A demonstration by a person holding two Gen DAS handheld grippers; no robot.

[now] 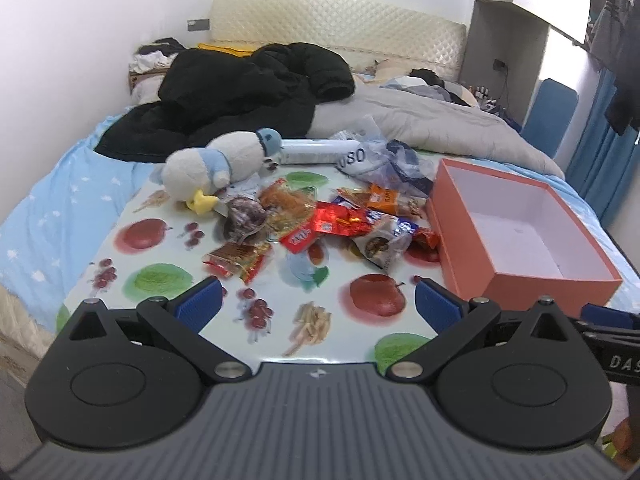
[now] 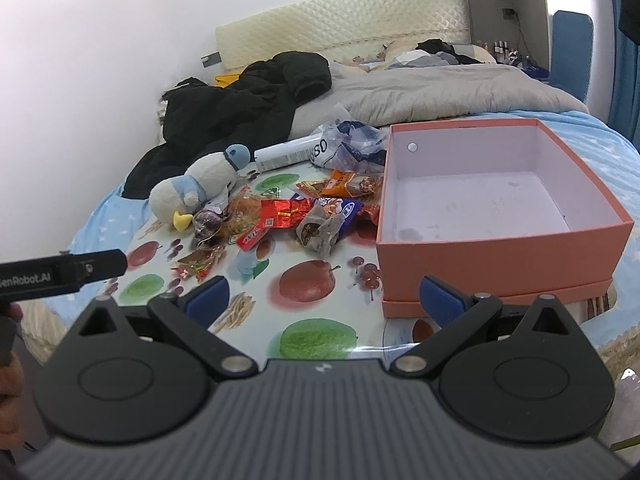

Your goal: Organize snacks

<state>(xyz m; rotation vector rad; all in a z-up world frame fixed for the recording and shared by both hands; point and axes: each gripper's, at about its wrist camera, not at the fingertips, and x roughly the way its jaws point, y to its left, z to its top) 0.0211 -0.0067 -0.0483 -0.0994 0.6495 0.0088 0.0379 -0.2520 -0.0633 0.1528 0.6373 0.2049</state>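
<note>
Two grippers are held low over a fruit-patterned board (image 1: 160, 276) laid on a bed. The left gripper (image 1: 316, 300) is spread wide with nothing between its blue pads, and the right gripper (image 2: 324, 300) is likewise spread and holds nothing. A heap of snack packets (image 1: 332, 224) is seen at twelve o'clock from the left gripper, well apart from it. An orange box (image 2: 496, 256) with a white inside is set at one o'clock from the right gripper, just beside the heap. A plush penguin (image 1: 216, 164) is lying at eleven o'clock, touching the packets, with a white tube (image 1: 316, 151) and a crumpled plastic bag (image 1: 384, 160) behind them.
</note>
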